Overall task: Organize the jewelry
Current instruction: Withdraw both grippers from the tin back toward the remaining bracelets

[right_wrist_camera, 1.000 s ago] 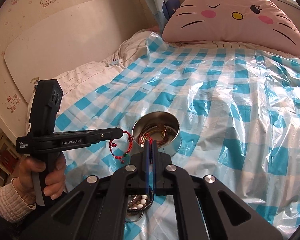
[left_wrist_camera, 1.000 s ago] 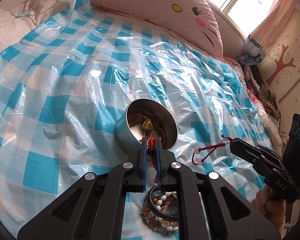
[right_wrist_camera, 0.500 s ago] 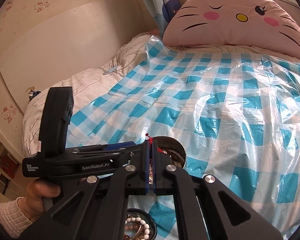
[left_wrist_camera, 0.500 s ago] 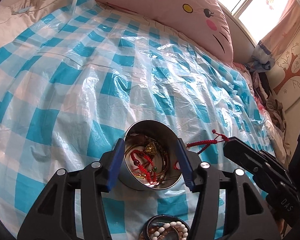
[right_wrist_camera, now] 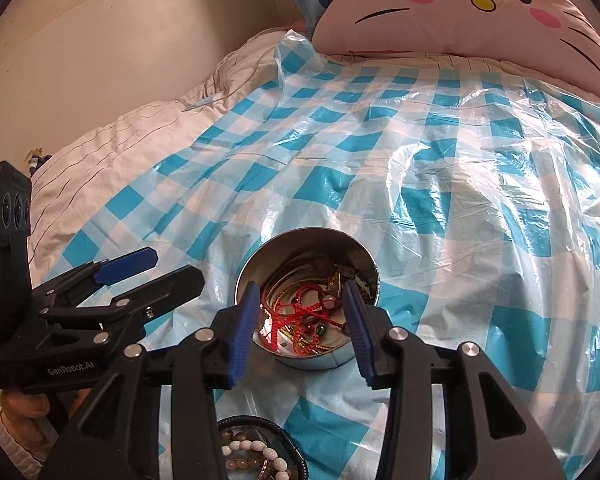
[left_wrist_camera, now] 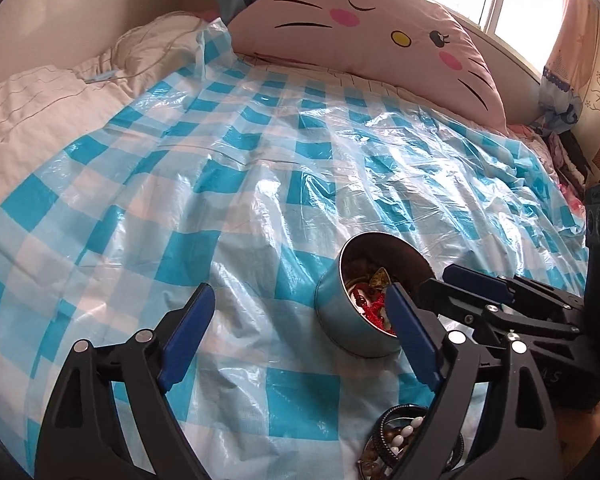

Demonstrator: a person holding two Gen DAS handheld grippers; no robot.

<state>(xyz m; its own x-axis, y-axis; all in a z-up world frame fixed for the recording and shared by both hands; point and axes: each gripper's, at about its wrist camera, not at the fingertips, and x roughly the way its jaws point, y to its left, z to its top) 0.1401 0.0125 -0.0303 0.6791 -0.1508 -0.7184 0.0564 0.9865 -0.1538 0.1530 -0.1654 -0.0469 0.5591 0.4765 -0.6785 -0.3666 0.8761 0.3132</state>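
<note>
A round metal tin (right_wrist_camera: 306, 356) stands on the blue-checked plastic sheet (right_wrist_camera: 380, 160) and holds red cord bracelets (right_wrist_camera: 296, 314) and gold pieces. My right gripper (right_wrist_camera: 300, 320) is open and empty, its jaws either side of the tin's mouth just above it. My left gripper (left_wrist_camera: 296, 324) is open wide and empty, to the left of the tin (left_wrist_camera: 340, 320); its right finger overlaps the tin's rim in view. A pile of bead bracelets (right_wrist_camera: 256, 454) lies in front of the tin, also seen in the left wrist view (left_wrist_camera: 396, 436).
A pink cat-face cushion (left_wrist_camera: 364, 24) lies at the head of the bed. White bedding (right_wrist_camera: 120, 140) shows left of the sheet. A wall runs along the left side (right_wrist_camera: 120, 40), with a window and curtain at the back right (left_wrist_camera: 540, 0).
Both grippers opened. The red bracelets that each held now lie in the tin. The left gripper moved left, away from the tin; the right gripper moved over it.
</note>
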